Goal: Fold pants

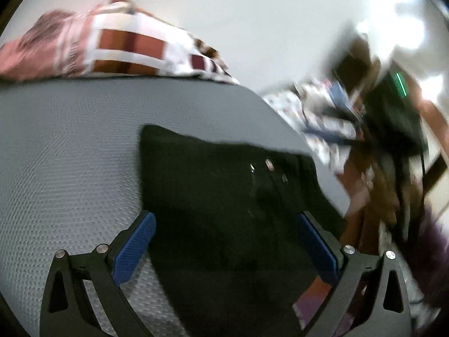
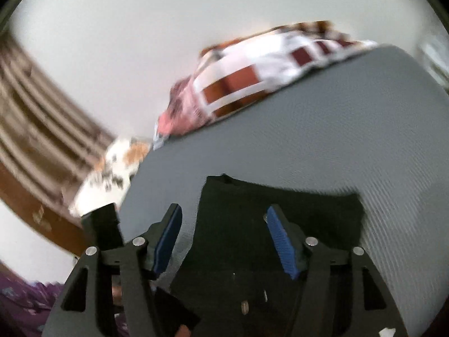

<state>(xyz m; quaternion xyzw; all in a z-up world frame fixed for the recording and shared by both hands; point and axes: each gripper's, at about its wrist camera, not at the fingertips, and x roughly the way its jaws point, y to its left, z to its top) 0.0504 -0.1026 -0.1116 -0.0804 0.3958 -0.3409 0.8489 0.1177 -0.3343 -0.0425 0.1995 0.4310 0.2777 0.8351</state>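
Black pants (image 1: 224,196) lie flat on a grey textured mat (image 1: 70,154), with small metal buttons near their far right part. My left gripper (image 1: 224,224) is open, its blue pads (image 1: 134,247) wide apart just above the near part of the pants. In the right wrist view the pants (image 2: 280,210) lie on the same mat (image 2: 336,126). My right gripper (image 2: 224,219) is open over the pants' left edge, with one blue pad (image 2: 168,238) over the mat and the other over the cloth. Neither gripper holds anything.
A red, brown and white patterned blanket (image 1: 112,47) lies along the mat's far edge, also in the right wrist view (image 2: 252,78). White printed bedding (image 1: 317,118) and dark clutter (image 1: 393,118) lie beyond the mat's right edge. A wooden frame (image 2: 42,112) stands at left.
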